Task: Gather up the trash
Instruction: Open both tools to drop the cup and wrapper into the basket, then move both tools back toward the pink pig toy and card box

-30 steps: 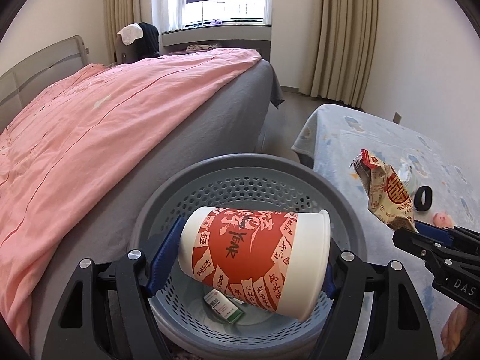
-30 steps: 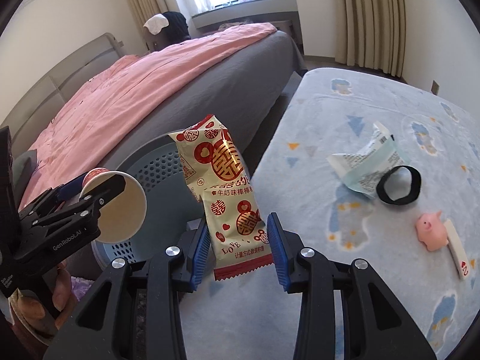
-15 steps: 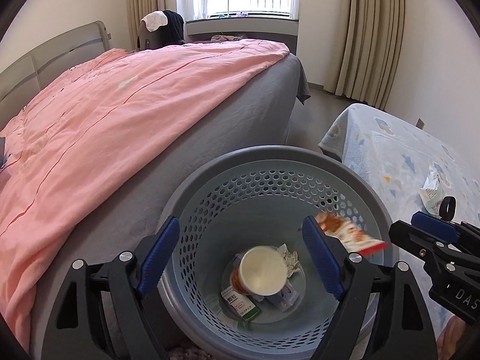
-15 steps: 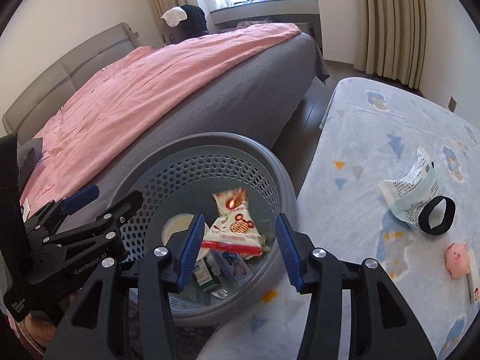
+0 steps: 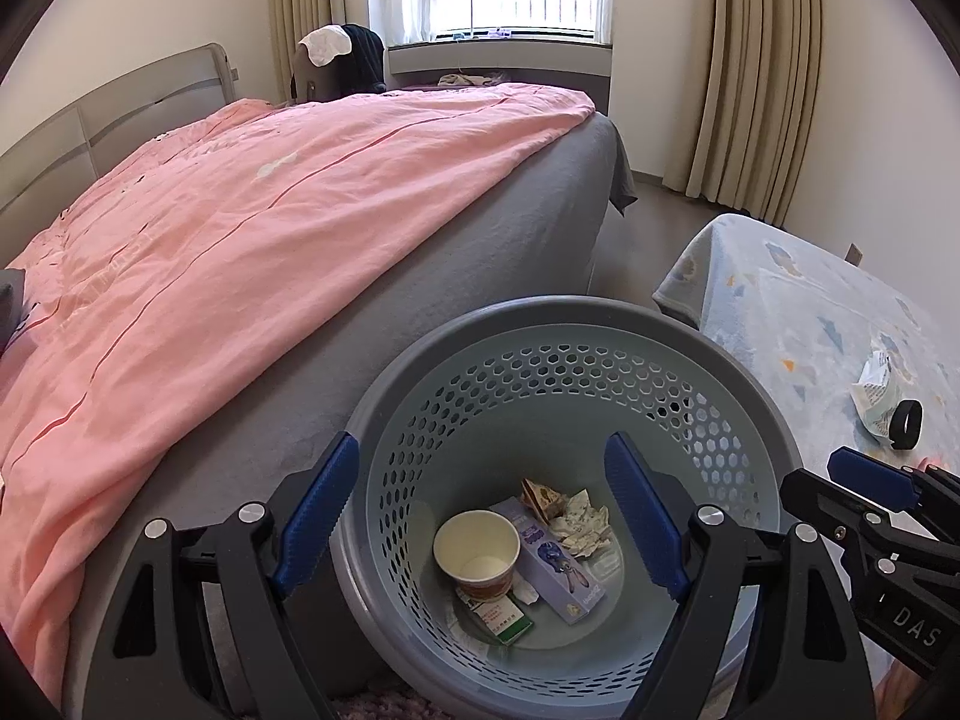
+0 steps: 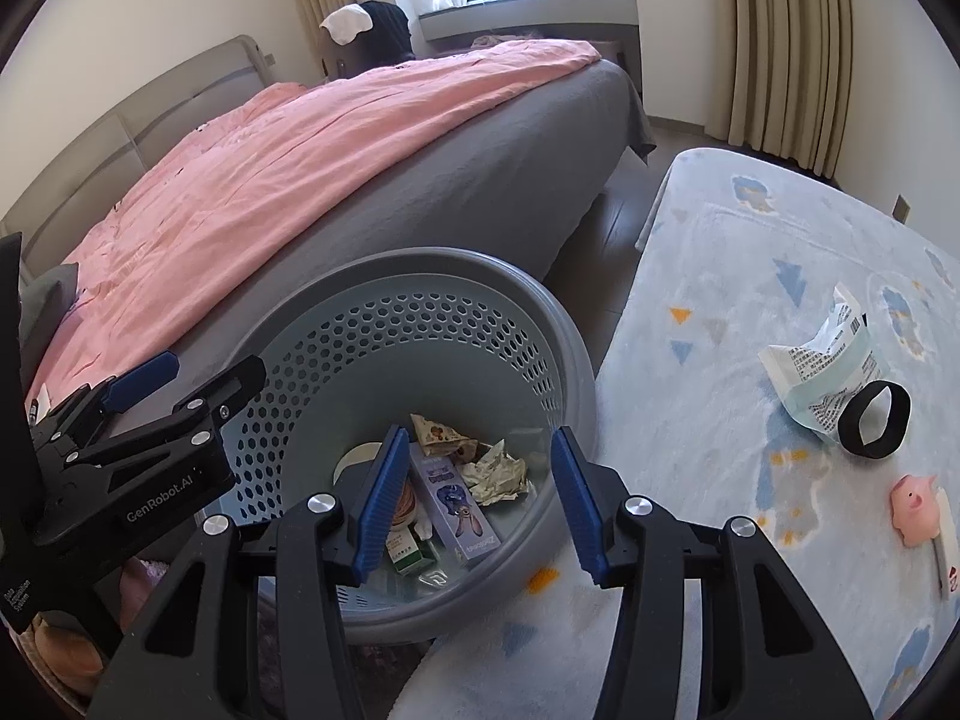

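Note:
A grey perforated trash basket (image 5: 564,324) stands on the floor beside the bed; it also shows in the right wrist view (image 6: 420,264). Inside lie the red paper cup (image 5: 477,552), a blue box (image 5: 555,564), the snack wrapper (image 5: 543,495), crumpled paper (image 5: 579,525) and a green-white packet (image 5: 501,618). My left gripper (image 5: 480,510) is open and empty above the basket. My right gripper (image 6: 474,498) is open and empty above its right side. A white-green wrapper (image 6: 825,366) lies on the low table.
The low table with a pale blue patterned cloth (image 6: 750,276) stands right of the basket. On it are a black band (image 6: 873,426) and a pink pig toy (image 6: 915,510). The bed with a pink duvet (image 5: 240,228) fills the left. Curtains (image 5: 762,72) hang behind.
The left gripper let go of the red cup and the right gripper let go of the snack wrapper. Both now lie in the basket. Both grippers have risen slightly.

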`<action>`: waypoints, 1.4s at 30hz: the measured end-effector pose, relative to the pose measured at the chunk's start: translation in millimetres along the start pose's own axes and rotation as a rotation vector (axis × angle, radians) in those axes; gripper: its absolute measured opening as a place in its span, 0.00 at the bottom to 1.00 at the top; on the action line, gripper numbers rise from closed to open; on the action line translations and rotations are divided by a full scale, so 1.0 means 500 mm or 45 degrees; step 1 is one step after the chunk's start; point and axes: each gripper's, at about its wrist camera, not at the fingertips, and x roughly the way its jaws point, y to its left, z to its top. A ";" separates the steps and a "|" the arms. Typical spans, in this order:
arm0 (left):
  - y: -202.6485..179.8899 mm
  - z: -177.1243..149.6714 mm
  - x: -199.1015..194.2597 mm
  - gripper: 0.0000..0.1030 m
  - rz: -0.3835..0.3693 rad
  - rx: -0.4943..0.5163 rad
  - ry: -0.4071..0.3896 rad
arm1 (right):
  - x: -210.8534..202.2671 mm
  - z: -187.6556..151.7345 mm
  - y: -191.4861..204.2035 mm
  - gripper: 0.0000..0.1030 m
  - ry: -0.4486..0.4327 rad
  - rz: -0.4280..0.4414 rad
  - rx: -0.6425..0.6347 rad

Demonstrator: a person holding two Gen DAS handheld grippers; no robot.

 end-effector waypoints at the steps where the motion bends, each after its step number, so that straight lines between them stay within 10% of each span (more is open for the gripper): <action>1: 0.000 0.001 0.000 0.78 0.001 0.001 0.000 | -0.001 -0.002 0.000 0.47 -0.001 -0.005 0.001; 24: -0.072 -0.016 -0.048 0.78 -0.062 0.103 -0.069 | -0.095 -0.055 -0.082 0.59 -0.036 -0.183 0.099; 42: -0.233 -0.030 -0.104 0.78 -0.249 0.209 -0.108 | -0.212 -0.141 -0.322 0.61 -0.038 -0.458 0.242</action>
